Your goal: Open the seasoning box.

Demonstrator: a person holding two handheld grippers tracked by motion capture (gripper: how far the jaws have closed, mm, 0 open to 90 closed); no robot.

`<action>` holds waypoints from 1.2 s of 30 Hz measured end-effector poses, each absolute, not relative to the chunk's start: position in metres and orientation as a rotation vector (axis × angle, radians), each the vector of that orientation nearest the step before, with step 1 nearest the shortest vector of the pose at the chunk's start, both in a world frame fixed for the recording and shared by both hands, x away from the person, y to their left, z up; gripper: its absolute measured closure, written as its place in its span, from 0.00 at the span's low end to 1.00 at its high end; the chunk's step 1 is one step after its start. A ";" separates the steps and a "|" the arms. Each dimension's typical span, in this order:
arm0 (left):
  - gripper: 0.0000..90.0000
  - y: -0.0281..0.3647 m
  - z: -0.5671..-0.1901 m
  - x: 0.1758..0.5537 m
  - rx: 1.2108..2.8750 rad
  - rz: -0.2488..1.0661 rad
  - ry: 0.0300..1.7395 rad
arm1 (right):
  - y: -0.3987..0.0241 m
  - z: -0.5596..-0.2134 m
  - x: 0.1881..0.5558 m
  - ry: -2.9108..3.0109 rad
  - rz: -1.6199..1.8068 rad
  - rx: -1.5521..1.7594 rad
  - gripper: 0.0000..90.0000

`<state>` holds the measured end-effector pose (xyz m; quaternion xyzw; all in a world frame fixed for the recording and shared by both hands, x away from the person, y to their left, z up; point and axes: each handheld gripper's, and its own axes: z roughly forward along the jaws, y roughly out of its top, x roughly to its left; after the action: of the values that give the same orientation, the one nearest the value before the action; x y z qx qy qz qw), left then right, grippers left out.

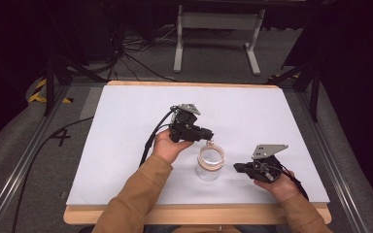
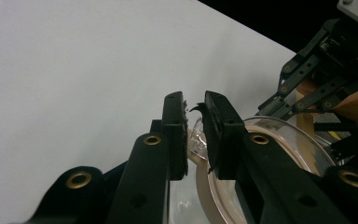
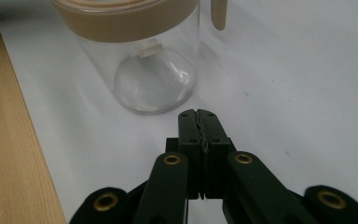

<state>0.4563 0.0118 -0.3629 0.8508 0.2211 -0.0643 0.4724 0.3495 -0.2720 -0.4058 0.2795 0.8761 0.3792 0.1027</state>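
- Left hand-held gripper [image 2: 195, 135] pinches the tab on the clear glass jar's tan-rimmed lid [image 1: 210, 156], centre frame; lift straight, I'd say.
- Right hand-held gripper [image 3: 199, 122] is closed, empty; could steady the jar.

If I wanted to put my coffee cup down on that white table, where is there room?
Plenty: the whole far half of the table behind the left gripper is bare, and so is the wide left side. It is crowded only near the front middle, where the glass jar stands between that gripper at its rim and the right gripper beside it.
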 end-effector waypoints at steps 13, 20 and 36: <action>0.96 0.010 -0.363 0.455 2.091 -0.154 0.548 | -0.267 -0.402 0.346 2.598 1.135 0.788 0.99; 0.96 0.010 -0.363 0.456 2.088 -0.171 0.552 | -0.267 -0.387 0.341 2.582 1.162 0.770 0.99; 0.96 0.011 -0.365 0.459 2.073 -0.196 0.562 | -0.250 -0.368 0.328 2.594 1.229 0.673 0.99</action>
<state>0.4586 0.0107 -0.3651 0.8469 0.2295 -0.0800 0.4729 0.3276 -0.2497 -0.3681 0.2272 0.8757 0.4149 0.0963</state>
